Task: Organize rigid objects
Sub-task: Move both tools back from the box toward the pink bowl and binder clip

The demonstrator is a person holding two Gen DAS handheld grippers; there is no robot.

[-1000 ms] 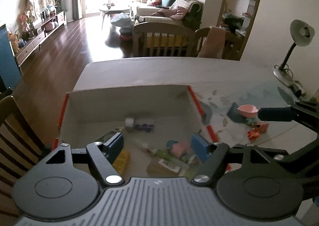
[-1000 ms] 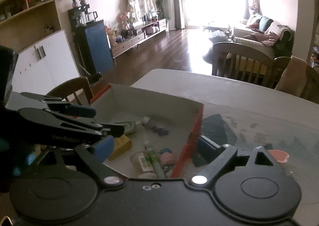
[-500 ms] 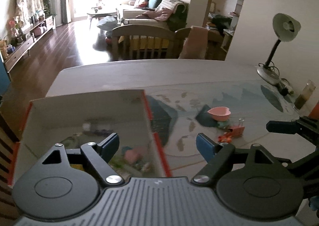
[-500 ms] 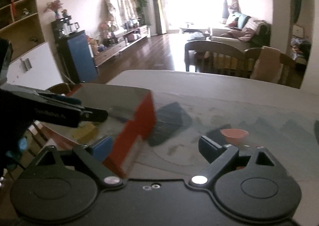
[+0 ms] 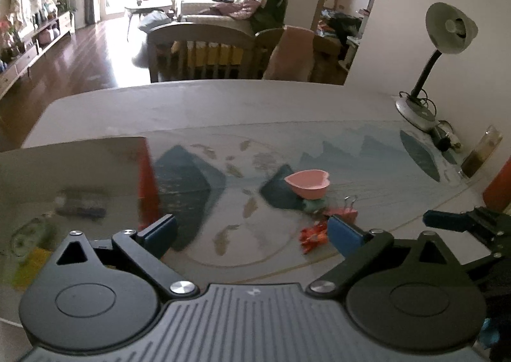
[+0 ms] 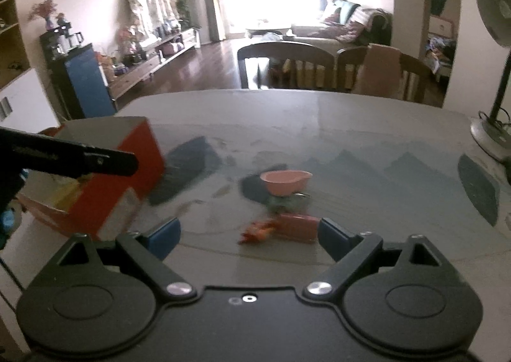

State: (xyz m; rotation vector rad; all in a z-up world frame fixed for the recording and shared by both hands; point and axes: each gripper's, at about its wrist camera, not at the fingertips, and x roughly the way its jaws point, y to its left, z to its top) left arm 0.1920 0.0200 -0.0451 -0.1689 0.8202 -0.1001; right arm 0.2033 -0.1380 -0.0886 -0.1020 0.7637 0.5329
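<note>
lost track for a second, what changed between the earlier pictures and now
Both views swung from the red-edged cardboard box toward the pink heart-shaped dish and orange clutter. The left gripper is opening, nothing between its jaws; the right gripper stayed open and empty. The table items stayed put.

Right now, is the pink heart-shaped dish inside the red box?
No, the pink heart-shaped dish sits out on the table, well to the right of the red box.

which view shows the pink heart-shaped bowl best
The left wrist view: it looks down into the pink heart-shaped bowl, so the heart outline of its rim is clear. The right wrist view shows the bowl side-on and blurred, so its shape is hard to read.
</note>
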